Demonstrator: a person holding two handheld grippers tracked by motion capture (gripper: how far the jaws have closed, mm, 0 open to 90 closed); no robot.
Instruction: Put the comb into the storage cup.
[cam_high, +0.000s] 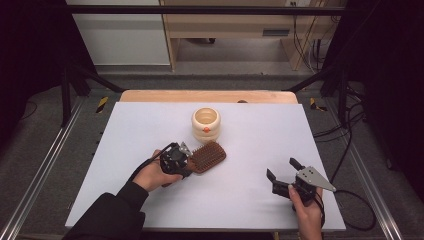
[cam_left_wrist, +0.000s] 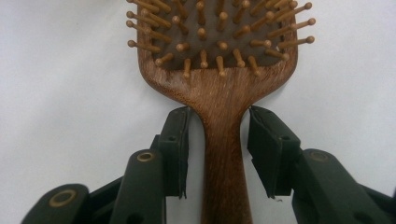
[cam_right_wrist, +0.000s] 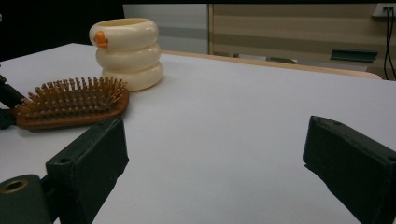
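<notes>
My left gripper (cam_left_wrist: 219, 126) straddles the hairbrush (cam_high: 207, 156) handle mid-table just before the cream cup (cam_high: 205, 123), jaws parted with slivers of gap, while my right gripper (cam_high: 283, 176) gapes empty near the table (cam_high: 260, 200) edge.

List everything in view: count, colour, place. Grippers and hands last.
hairbrush: 1, brown wood, bristles up, mid table just in front of the holder, handle between the left gripper's jaws
ringed holder: 1, cream with an orange spot, behind the brush, upright
table: 1, white top, wooden edge at the far side
left gripper: 1, black, jaws either side of the brush handle with gaps visible, not closed on it
right gripper: 1, black with grey plate, jaws wide open, near right of table
hands: 2, left, right, one holding each gripper
</notes>
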